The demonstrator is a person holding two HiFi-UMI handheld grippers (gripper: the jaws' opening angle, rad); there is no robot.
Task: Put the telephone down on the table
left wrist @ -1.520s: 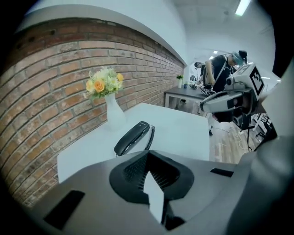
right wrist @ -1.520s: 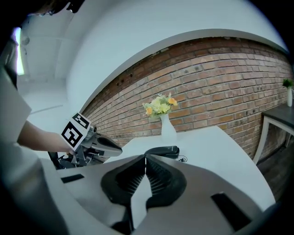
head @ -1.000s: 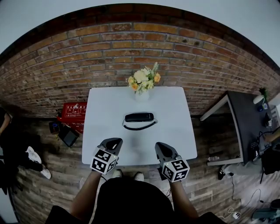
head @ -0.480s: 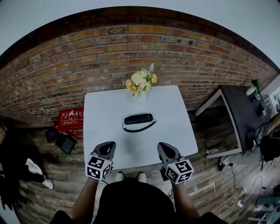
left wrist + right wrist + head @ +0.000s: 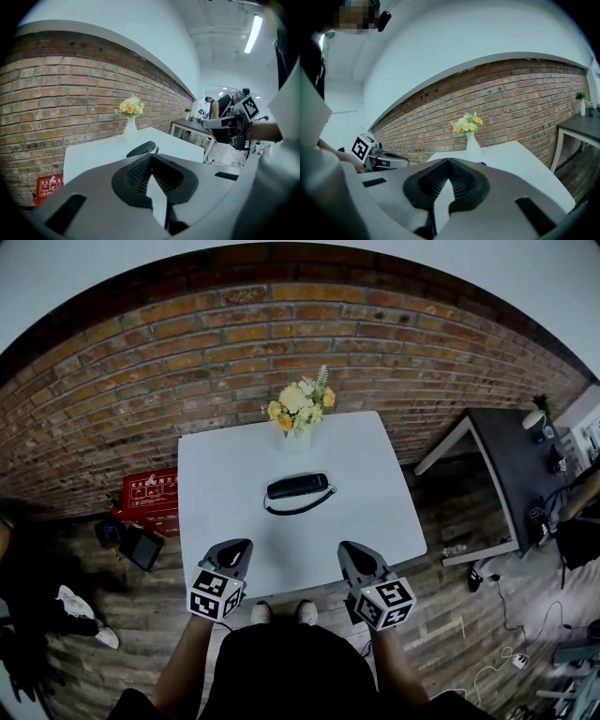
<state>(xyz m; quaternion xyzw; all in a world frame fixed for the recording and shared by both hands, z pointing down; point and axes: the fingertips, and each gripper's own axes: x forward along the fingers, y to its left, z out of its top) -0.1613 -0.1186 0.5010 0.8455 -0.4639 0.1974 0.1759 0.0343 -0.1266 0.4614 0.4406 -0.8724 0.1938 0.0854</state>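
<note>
Both the grey left gripper [image 5: 236, 549] and the grey right gripper [image 5: 350, 550] are hovering at the near edge of the white square table [image 5: 216, 474] in the head view. The black corded telephone handset [image 5: 297, 487] is lying mid-table, well apart from them.

Left gripper view: its jaws are sitting pressed together, empty.

Right gripper view: its jaws are likewise sitting closed on nothing.

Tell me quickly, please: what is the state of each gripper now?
Left gripper: closed, holding nothing.
Right gripper: closed, holding nothing.
</note>
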